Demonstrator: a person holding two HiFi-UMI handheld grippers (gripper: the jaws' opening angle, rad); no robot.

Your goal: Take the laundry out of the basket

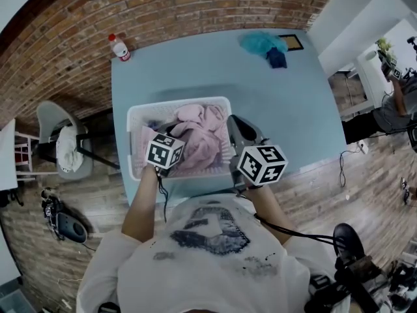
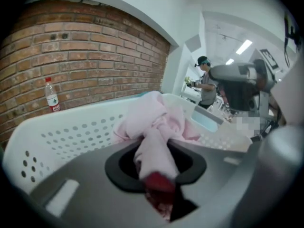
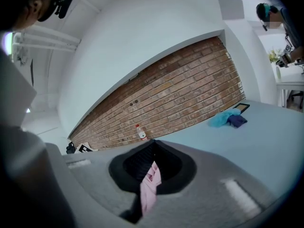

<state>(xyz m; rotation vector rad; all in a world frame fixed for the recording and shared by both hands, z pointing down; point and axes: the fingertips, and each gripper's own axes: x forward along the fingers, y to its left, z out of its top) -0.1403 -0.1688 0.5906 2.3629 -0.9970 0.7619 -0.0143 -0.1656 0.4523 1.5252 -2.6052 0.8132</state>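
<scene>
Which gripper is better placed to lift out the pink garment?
Likely left: the left gripper clamps a thick bunch of the pink garment; the right gripper pinches only a thin edge.

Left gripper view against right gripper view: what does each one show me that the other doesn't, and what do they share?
Only the left gripper view: the white basket wall and the pink heap inside it. Only the right gripper view: the teal and dark blue cloths lying on the blue table. Both: the brick wall, the bottle standing by it, and pink cloth pinched in each view's own tongs, the left tongs and the right tongs.
</scene>
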